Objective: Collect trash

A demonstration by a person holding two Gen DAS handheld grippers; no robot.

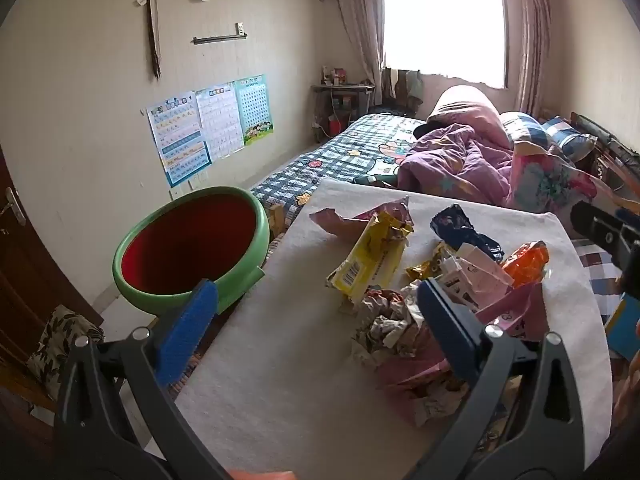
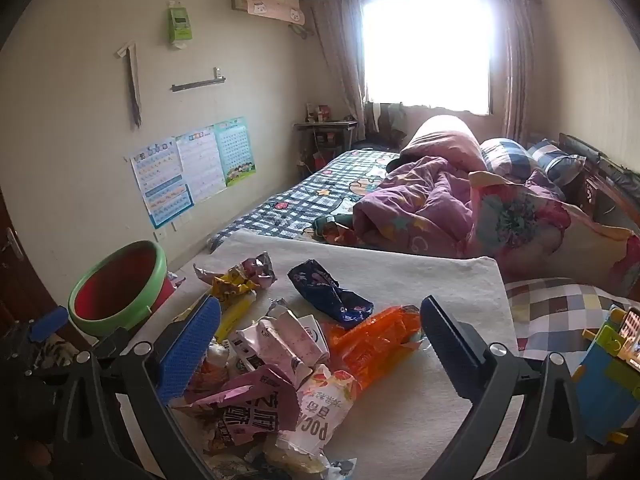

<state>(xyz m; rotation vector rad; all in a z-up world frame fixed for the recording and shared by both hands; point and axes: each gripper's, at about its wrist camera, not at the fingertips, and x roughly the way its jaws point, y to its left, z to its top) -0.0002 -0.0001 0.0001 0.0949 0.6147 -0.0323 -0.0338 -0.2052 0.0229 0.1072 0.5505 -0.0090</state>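
Observation:
A heap of snack wrappers lies on a white cloth-covered surface [image 1: 288, 360]: a yellow wrapper [image 1: 372, 260], a dark blue wrapper [image 2: 328, 292], an orange wrapper [image 2: 372, 340], pink packets [image 2: 256, 404] and crumpled paper [image 1: 384, 328]. A green bin with a red inside [image 1: 188, 248] stands off the cloth's left edge. My left gripper [image 1: 316, 320] is open above the cloth, its right finger over the crumpled paper, nothing between the pads. My right gripper [image 2: 320, 344] is open over the pile, straddling the pink packets and the orange wrapper without touching them.
A bed [image 2: 320, 188] with a checked sheet and rumpled purple and pink quilts [image 2: 424, 204] lies beyond the cloth. Posters [image 1: 208, 124] hang on the left wall. A checked cushion [image 2: 560, 308] and a colourful toy [image 2: 608, 368] sit to the right. A bright window fills the far wall.

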